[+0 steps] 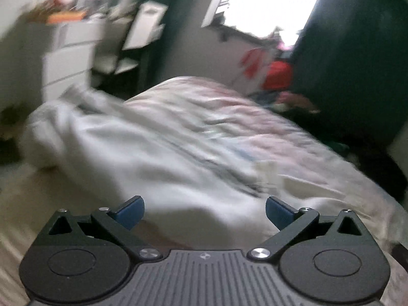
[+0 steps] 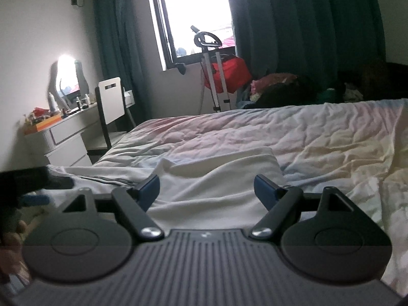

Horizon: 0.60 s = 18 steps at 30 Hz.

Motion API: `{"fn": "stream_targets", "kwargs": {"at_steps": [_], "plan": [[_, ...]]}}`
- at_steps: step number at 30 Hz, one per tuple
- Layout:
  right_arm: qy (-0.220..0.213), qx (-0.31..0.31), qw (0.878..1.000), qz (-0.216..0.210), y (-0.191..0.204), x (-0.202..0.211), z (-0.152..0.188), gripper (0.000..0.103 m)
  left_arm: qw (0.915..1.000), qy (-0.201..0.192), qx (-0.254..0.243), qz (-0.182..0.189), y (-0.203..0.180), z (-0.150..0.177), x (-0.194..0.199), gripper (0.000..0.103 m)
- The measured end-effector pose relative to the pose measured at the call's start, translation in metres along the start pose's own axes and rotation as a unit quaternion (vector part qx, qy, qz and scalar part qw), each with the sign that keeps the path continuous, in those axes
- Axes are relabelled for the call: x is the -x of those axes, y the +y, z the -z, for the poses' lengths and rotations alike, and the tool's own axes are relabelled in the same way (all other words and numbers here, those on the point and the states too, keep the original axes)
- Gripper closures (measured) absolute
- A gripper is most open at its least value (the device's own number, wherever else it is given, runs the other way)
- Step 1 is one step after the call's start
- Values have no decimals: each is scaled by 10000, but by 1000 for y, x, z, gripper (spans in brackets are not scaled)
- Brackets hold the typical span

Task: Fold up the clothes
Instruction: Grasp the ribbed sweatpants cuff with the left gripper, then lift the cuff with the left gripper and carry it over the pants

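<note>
Left gripper (image 1: 205, 213) and right gripper (image 2: 206, 191) jaws spread wide.

The whole left wrist view is smeared by motion blur: the white garment (image 1: 142, 148) on the bed (image 1: 293, 137) shows no clear outline, and the clutter on the worktop (image 1: 68, 35) at ten o'clock is unreadable. In the right wrist view, the left tongs (image 2: 38, 186) at nine o'clock are blurred and cut by the edge. The small bottles on the worktop (image 2: 74, 125) are too small to tell.
</note>
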State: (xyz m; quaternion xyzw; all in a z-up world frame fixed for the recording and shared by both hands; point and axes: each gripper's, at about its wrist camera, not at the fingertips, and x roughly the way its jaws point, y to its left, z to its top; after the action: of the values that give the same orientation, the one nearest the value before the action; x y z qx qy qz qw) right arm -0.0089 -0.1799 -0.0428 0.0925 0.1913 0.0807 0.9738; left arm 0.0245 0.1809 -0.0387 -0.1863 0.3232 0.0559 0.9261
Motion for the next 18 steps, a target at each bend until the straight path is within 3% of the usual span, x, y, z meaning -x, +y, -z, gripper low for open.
{"fn": "stream_targets", "kwargs": {"at_steps": [4, 9, 12, 14, 16, 18], "plan": [[140, -91, 9999, 33, -4, -5, 3, 21, 9938, 549, 905, -338, 53, -19, -19, 1], [274, -137, 9995, 8, -6, -11, 7, 21, 9644, 954, 2386, -628, 118, -32, -50, 3], [339, -135, 9993, -16, -5, -15, 9, 21, 9329, 888, 3463, -432, 150, -30, -67, 3], [383, -115, 9992, -26, -4, -17, 11, 21, 9183, 799, 3848, -480, 164, -33, -74, 2], [432, -87, 9990, -12, -4, -21, 12, 21, 9110, 639, 4038, -541, 172, -38, -76, 1], [481, -58, 9988, 2, -3, -24, 14, 21, 9132, 255, 4016, -650, 177, -44, -70, 5]]}}
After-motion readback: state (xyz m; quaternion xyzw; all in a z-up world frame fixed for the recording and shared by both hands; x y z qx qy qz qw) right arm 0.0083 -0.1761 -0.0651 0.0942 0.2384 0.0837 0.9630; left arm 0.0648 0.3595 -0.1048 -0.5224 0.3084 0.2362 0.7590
